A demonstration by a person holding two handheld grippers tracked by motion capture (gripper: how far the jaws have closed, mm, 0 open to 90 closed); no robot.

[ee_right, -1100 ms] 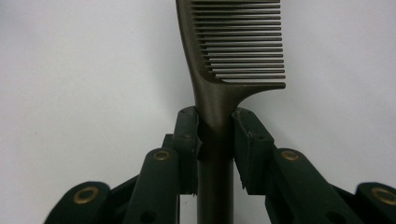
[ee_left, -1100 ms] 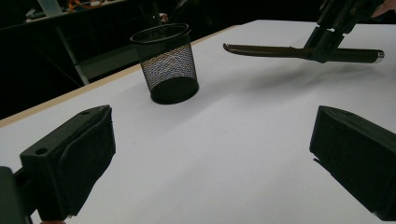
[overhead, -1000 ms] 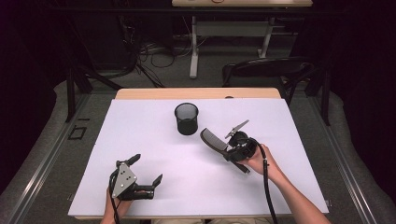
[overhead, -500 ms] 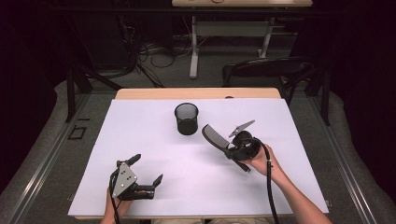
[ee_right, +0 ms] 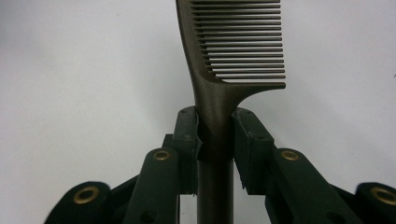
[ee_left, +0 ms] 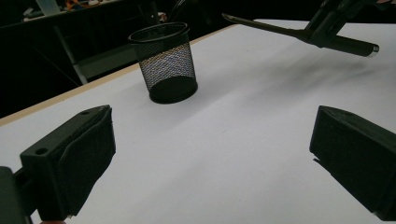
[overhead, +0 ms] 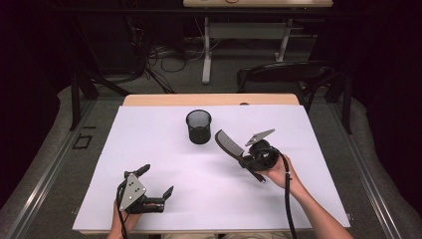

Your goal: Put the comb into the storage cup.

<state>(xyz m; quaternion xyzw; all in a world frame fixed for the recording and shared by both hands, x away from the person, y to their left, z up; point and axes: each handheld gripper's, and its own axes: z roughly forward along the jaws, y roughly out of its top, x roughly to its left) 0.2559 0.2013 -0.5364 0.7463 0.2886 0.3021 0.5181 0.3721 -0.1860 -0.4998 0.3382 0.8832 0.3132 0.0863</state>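
Right gripper [overhead: 244,158], jaws pinching the comb [overhead: 228,143] by its handle, beside the mesh cup [overhead: 199,126]. Left gripper [overhead: 155,181], jaws spread, near the desk's [overhead: 149,134] front edge.

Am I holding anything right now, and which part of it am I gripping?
Yes. The right gripper is shut on the comb, clamped on its handle just below the teeth. The left gripper is open and holds nothing.
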